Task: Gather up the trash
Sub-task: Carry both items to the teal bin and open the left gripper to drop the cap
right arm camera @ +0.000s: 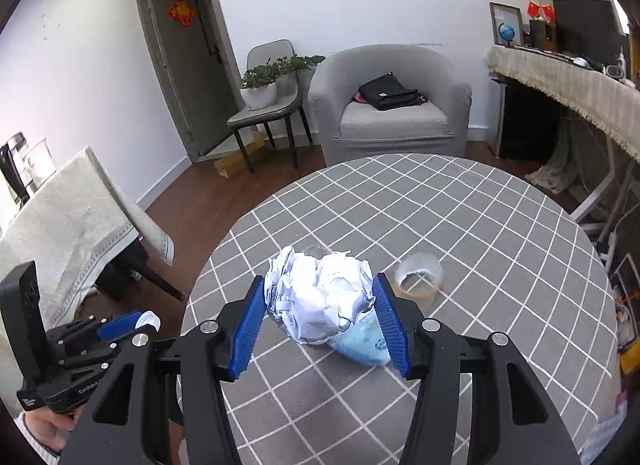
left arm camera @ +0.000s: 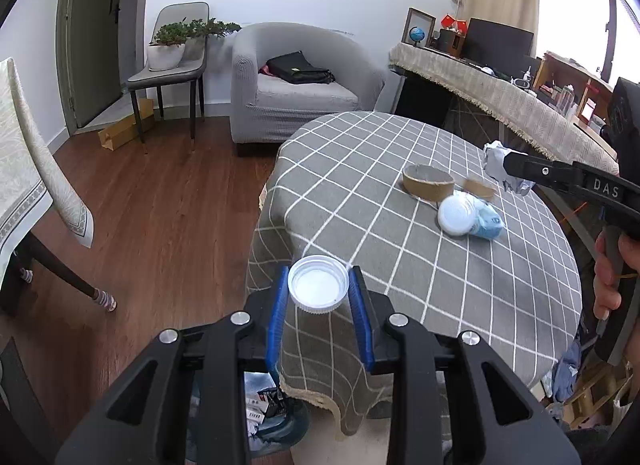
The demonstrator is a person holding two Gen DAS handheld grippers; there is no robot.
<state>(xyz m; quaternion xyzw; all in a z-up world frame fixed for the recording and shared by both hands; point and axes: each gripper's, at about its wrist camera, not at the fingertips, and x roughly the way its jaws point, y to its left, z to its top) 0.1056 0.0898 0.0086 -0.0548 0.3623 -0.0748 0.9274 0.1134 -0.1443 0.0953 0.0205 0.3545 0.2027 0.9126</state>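
A round table (right arm camera: 500, 233), draped in a grey cloth with a white grid, lies under and ahead of both grippers. The right gripper (right arm camera: 320, 305) pinches a crumpled ball of white paper (right arm camera: 320, 297) between its ribbed blue pads (right arm camera: 248, 325), jaws about half spread, holding it above the cloth. Just below and right of that ball lies a light blue plastic wrapper (left arm camera: 488, 221), soft and creased, with a white domed lid (left arm camera: 458, 215) against it. Beyond them sit two brown cardboard tape rings (left arm camera: 428, 182), one partly hidden. The left gripper (left arm camera: 319, 285) hangs at the table's near edge, its pads closed against a shallow white ridged bottle cap (left arm camera: 319, 283), open side up.
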